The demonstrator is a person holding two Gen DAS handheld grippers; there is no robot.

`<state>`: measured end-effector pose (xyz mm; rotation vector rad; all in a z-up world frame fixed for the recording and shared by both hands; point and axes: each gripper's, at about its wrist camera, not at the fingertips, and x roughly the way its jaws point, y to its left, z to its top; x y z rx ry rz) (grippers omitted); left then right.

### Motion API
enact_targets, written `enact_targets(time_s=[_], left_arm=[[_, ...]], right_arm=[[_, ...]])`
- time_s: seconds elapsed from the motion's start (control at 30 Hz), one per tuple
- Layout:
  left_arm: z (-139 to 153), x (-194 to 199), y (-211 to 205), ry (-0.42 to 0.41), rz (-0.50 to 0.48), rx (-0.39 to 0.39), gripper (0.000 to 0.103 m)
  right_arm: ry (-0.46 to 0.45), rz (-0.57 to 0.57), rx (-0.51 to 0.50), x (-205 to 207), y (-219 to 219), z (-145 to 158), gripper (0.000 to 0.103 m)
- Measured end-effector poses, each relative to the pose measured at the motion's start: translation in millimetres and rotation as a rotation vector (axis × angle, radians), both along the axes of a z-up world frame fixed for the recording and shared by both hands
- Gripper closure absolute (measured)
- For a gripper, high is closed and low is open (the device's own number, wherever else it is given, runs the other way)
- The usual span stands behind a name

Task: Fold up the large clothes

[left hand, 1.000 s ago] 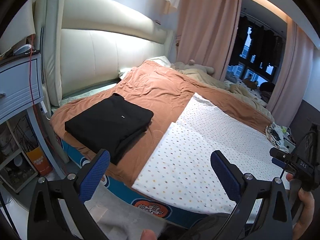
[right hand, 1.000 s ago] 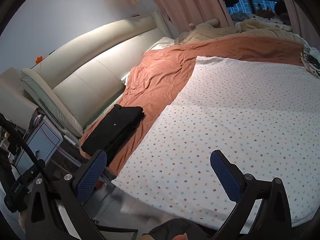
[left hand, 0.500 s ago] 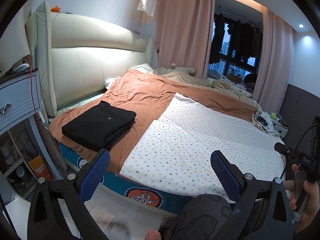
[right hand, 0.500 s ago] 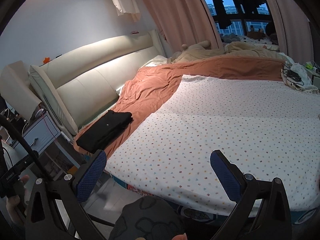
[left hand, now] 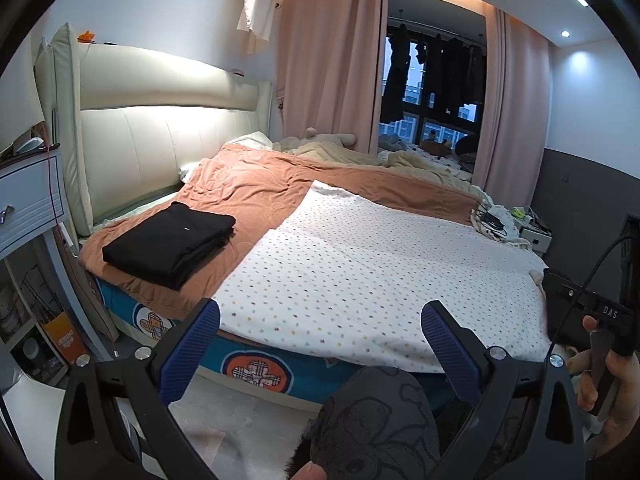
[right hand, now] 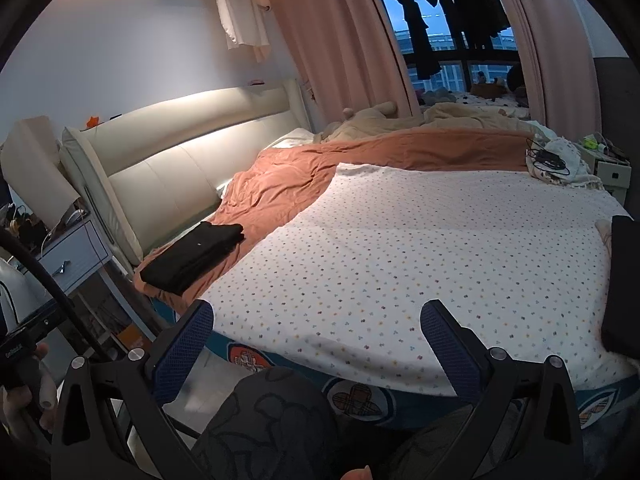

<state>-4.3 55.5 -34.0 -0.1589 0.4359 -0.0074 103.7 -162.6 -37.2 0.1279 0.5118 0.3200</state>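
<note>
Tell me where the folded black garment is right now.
The folded black garment lies on the orange blanket at the bed's near left corner, left of the dotted sheet and near the headboard.

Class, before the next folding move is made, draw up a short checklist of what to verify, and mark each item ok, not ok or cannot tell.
1. Left gripper open and holding nothing: ok.
2. Right gripper open and holding nothing: ok.
3. Black folded garment lies neatly on the orange blanket: ok.
4. Dotted sheet flat, with free space for folding: ok.
5. Next garment to fold in view: cannot tell.
</note>
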Motion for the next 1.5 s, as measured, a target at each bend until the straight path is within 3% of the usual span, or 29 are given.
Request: enact_targets(time_s=[0.53,0.73,1.5], left_arm=[[-5,-36,-24,-0.025,-0.039,0.03,0.0],[-9,-39,-24,-0.031,-0.027,0.046,0.0],[-16,-34,-21,-0.004,-0.027,0.012,0.0]], right_arm=[[-0.018,-0.007,-0.075,-44,2,2,0.0],[-0.009,-0.039,-0.082,-40,-5,-14,0.0],[-0.013,-0.05,-0.072,-43,0,-19,0.0]])
